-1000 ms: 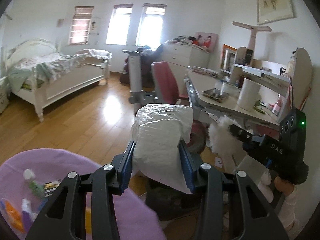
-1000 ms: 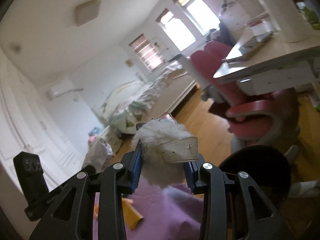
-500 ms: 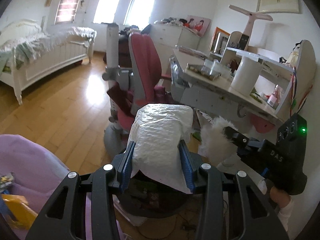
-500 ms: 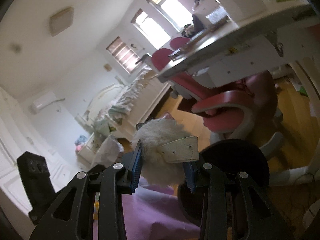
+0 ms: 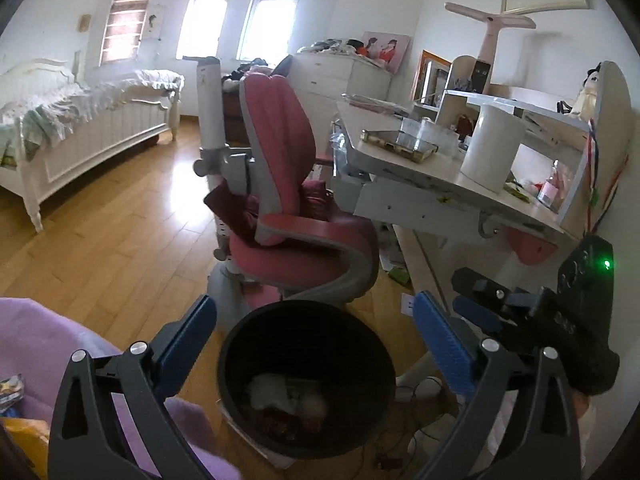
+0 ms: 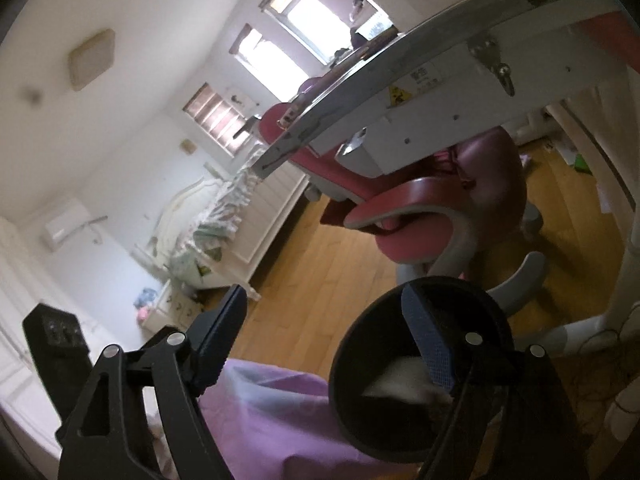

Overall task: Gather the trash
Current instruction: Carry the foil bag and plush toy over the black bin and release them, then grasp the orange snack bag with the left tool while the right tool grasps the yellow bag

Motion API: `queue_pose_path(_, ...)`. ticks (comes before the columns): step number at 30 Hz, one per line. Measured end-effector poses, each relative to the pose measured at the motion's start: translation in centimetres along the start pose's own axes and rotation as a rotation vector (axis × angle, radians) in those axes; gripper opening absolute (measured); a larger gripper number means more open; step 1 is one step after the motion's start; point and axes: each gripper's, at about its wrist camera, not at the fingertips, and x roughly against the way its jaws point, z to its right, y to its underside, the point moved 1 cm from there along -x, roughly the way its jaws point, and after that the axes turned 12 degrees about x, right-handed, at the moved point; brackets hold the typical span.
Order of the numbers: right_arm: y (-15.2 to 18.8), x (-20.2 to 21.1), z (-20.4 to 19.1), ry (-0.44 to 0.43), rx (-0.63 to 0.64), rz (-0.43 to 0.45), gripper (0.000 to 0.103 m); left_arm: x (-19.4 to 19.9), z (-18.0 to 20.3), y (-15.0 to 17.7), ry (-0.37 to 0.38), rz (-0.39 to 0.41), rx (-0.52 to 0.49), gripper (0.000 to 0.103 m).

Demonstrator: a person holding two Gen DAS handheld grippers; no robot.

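Note:
A black round trash bin stands on the wooden floor just below my left gripper. Its jaws are opening wide, with nothing between them. White crumpled trash and a fluffy white piece lie inside the bin on darker rubbish. My right gripper hovers at the bin's right side. In the right wrist view, my right gripper is also opening and empty above the bin. White trash shows at the bin's bottom.
A pink swivel chair stands right behind the bin. A white desk with shelves is to its right. Purple cloth with small items lies at the near left. A white bed is far left. Paper scraps lie under the desk.
Both grippers came down over the bin and opened. The white padded bag left the left jaws and the fluffy piece left the right jaws; both now lie in the bin.

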Motion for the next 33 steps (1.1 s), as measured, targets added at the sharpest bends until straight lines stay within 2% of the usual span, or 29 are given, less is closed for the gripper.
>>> queue_pose_path(5, 0.8, -1.6, -3.4, -0.053, 0.061, -0.050, 0.079, 3.8, -2.8, 0.3, -0.038, 0.044, 0.040, 0.097)
queue_pose_path(11, 3.3, -4.2, -9.6, -0.139, 0.168, -0.142, 0.079, 10.1, -9.0, 1.4, -0.141, 0.127, 0.136, 0.097)
queue_pose_path(15, 5.8, -6.3, -14.8, -0.203, 0.251, -0.214, 0.079, 14.7, -14.2, 2.6, -0.245, 0.178, 0.209, 0.097)
queue_pose_path(20, 9.3, -8.7, -21.5, -0.270, 0.387, -0.315, 0.079, 20.0, -22.2, 4.5, -0.419, 0.211, 0.324, 0.097)
queue_pose_path(25, 13.4, -11.6, -27.3, -0.321, 0.527, -0.434, 0.079, 22.9, -28.9, 6.4, -0.557, 0.183, 0.378, 0.097)
queue_pose_path(29, 16.2, -13.7, -30.2, -0.312, 0.629, -0.494, 0.079, 23.3, -32.6, 7.5, -0.597, 0.129, 0.378, 0.096)
queue_pose_path(33, 18.3, -15.6, -30.5, -0.279, 0.706, -0.541, 0.079, 22.9, -34.6, 8.1, -0.632, 0.063, 0.343, 0.090)
